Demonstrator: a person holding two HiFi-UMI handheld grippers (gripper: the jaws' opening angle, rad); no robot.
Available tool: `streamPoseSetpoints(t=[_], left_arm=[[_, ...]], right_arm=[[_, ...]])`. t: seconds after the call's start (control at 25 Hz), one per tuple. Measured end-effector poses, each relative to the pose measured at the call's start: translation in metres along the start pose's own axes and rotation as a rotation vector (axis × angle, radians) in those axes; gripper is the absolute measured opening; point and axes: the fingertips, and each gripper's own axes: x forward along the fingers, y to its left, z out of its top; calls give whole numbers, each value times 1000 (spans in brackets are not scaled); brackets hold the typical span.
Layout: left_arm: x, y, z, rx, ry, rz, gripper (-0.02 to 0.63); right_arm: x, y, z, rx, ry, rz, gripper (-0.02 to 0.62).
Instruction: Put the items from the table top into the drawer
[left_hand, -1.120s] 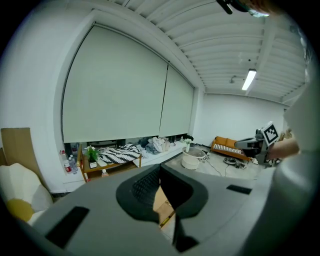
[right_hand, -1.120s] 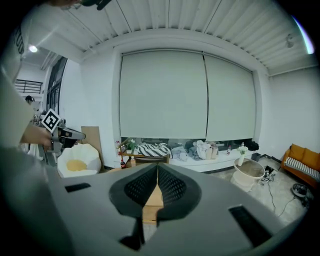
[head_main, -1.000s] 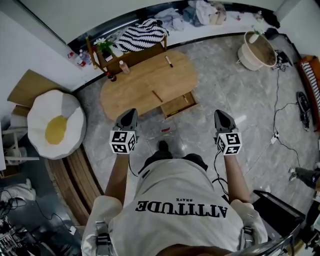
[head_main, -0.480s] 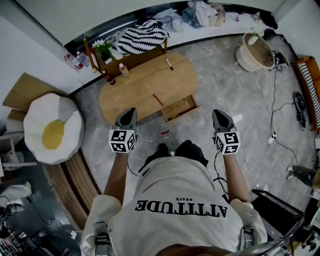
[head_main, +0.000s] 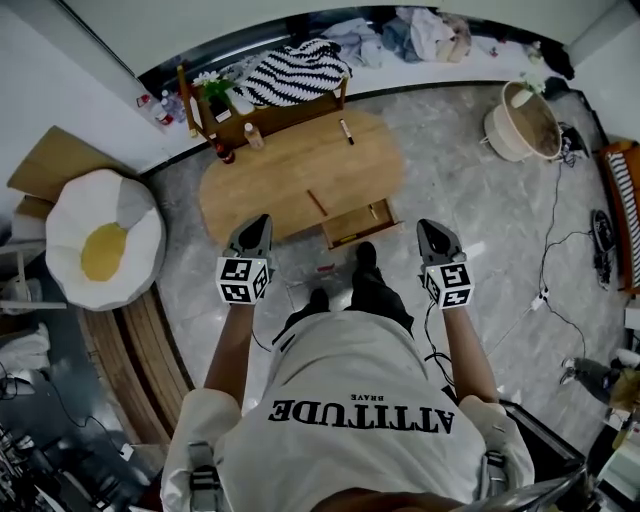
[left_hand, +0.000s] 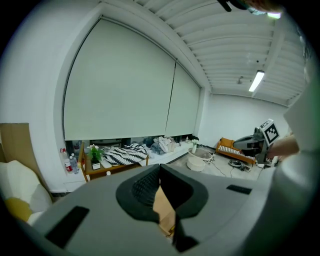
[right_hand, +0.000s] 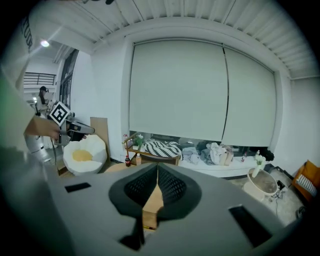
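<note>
Wooden drawer (head_main: 358, 222) stands open ahead, between clenched empty left tool (head_main: 259, 222) and right tool (head_main: 429, 228)

1. Left gripper (head_main: 257, 226): jaws closed together, nothing between them, tipped slightly downward.
2. Right gripper (head_main: 431, 231): the same.
3. Left forearm (head_main: 232, 345) and right forearm (head_main: 463, 350): stretched forward, apart, roughly parallel.
</note>
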Motion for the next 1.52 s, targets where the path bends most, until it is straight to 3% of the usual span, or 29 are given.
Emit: streamPoseSetpoints(t=[0.36,0.72,1.12,1.52], left_arm=[[46,-21,24,-41,-47,101,21],[104,-42,11,-108,-17,201,21],[154,-60,-26,-206,51,284,21],[208,-60,-88,-297,141,304,21]], right_arm=[[69,-56,24,-63,12,166,20],[135,-109,19,-89,54,299,20],[198,-132,-10,-101,146,441,20],[245,-121,-83,-60,284,549,20]])
